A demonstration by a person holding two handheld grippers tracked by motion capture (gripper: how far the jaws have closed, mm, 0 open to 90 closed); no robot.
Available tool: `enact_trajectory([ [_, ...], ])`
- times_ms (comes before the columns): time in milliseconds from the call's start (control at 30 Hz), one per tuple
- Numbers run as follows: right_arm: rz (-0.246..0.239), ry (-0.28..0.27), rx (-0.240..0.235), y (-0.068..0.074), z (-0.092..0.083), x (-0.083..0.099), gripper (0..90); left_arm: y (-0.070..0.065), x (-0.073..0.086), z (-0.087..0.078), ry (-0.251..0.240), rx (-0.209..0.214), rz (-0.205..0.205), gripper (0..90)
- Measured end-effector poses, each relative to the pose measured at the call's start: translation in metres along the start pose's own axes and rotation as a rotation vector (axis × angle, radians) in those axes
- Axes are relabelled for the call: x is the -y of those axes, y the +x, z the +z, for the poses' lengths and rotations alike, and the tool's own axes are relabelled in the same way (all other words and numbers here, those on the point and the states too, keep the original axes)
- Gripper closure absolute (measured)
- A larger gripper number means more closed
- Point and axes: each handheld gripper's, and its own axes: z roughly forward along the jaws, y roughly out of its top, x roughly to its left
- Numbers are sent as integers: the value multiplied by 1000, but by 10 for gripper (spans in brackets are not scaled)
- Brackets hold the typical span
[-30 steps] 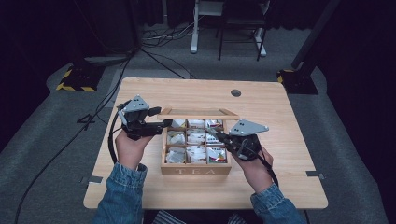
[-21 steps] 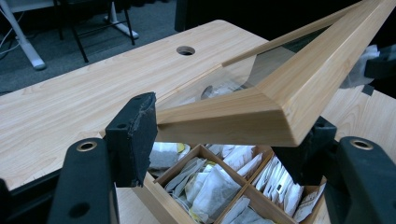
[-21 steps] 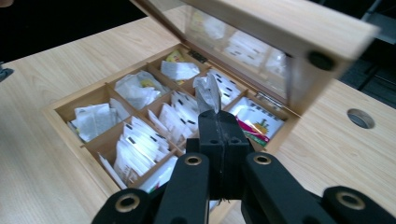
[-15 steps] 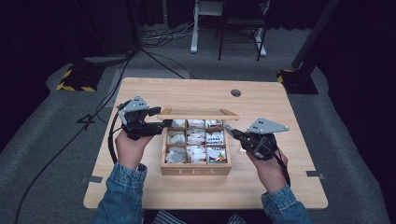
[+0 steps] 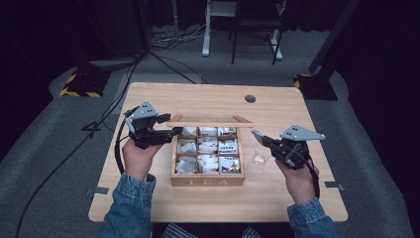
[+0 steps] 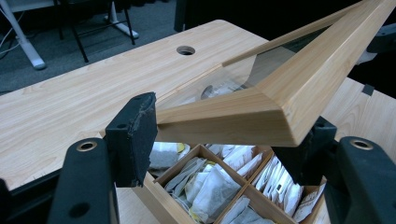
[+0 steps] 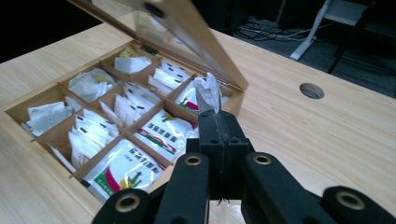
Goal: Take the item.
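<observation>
Table [image 5: 277, 106]: tea box [image 5: 208, 179] sits in middle, full of bags.
Lid [image 5: 210, 120] up, tilted over box; left gripper [image 5: 166, 130] clamps lid's corner, holds it open.
Right gripper [image 5: 258, 137] out beside box, above table, jaws squeezed on small clear bag [image 7: 208, 95].
Done, I think: box open, one bag out.
Left: put bag down, shut lid.

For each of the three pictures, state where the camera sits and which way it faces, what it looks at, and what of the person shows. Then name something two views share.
High view: above the person's side, facing forward and down on the table; forearms, hands, both hand-held grippers.
Left gripper view: on the left hand-held gripper, facing the raised lid.
Right gripper view: on the right hand-held gripper, facing the tea box, pinching a packet.
Shared: the tea box.
</observation>
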Motion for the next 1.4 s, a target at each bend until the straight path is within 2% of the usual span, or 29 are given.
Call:
enact_trajectory([
  [33,0,0,0,0,0,0,900,0,0,0,0,0,0,355],
  [100,23,0,25,-10,-1,5,900,0,0,0,-1,0,-1,355],
  [233,67,-2,29,-23,1,11,900,0,0,0,0,0,-1,355],
  [533,167,-21,-10,-41,12,31,900,0,0,0,-1,1,-1,355],
  [667,170,-18,-8,-44,16,35,900,0,0,0,-1,1,0,355],
  [833,156,-11,-3,-43,21,40,900,0,0,0,-1,0,0,355],
  [1400,155,20,-2,-40,33,52,900,0,0,0,-1,1,1,355],
])
